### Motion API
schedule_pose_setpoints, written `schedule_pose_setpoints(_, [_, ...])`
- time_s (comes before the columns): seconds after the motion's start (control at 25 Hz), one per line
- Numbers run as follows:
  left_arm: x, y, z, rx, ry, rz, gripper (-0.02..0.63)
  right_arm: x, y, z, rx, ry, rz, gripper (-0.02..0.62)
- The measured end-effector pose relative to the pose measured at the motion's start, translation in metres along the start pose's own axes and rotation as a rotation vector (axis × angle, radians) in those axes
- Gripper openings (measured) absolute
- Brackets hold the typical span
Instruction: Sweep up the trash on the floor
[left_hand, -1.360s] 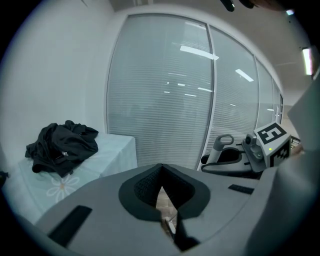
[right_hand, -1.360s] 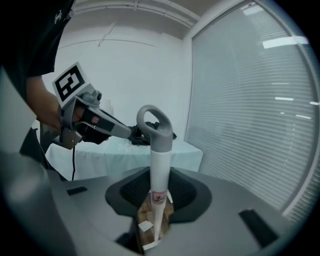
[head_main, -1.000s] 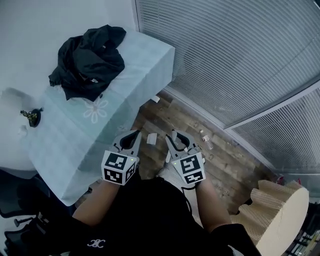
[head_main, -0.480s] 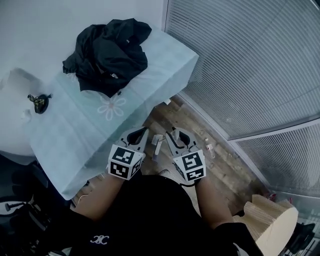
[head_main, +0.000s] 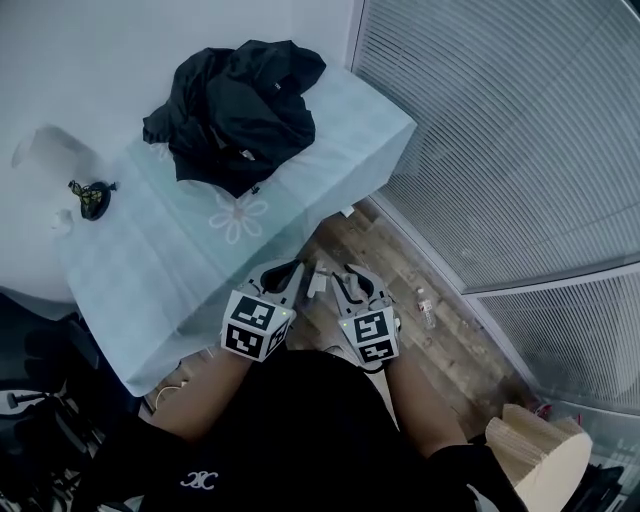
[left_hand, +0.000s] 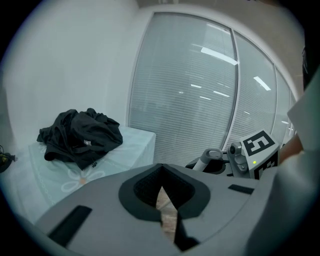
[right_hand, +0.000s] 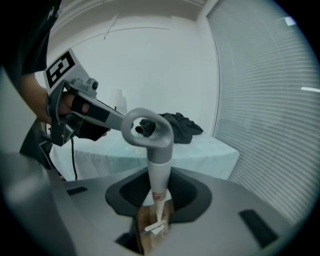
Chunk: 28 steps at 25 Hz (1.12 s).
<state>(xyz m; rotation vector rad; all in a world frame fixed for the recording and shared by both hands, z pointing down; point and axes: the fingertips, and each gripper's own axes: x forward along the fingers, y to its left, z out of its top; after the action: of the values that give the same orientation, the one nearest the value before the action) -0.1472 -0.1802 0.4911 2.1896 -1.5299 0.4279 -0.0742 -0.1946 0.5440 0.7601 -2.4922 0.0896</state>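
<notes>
Right gripper (right_hand: 156, 231) grips a grey-white plastic handle with a loop top (right_hand: 159, 172).
Left gripper (left_hand: 167, 220), at its 9 o'clock: jaws nearly together, nothing between them.

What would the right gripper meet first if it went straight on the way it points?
Probably the cloth-covered table: the right gripper, shut on a grey handle, points at it. Depth is unclear.

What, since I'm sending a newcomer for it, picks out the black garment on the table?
Find the table draped in pale blue cloth beside the window blinds. At its end nearest the blinds lies the garment, a crumpled black heap. It is the only clothing on it, far bigger than the small dark trinket off to its left.
</notes>
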Motion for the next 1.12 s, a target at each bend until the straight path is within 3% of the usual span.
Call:
schedule_pose_setpoints(0.52, [0.013,-0.041,-0.005,0.034,0.011,-0.067,-0.006,-0.068,-0.059,-0.069,0.122,0.11,-0.23,0.113])
schedule_pose_setpoints(1.12, [0.037,-0.122,-0.012,0.083,0.024,-0.197,-0.006,-0.16,-0.072,-0.123,0.173,0.144,-0.357,0.114])
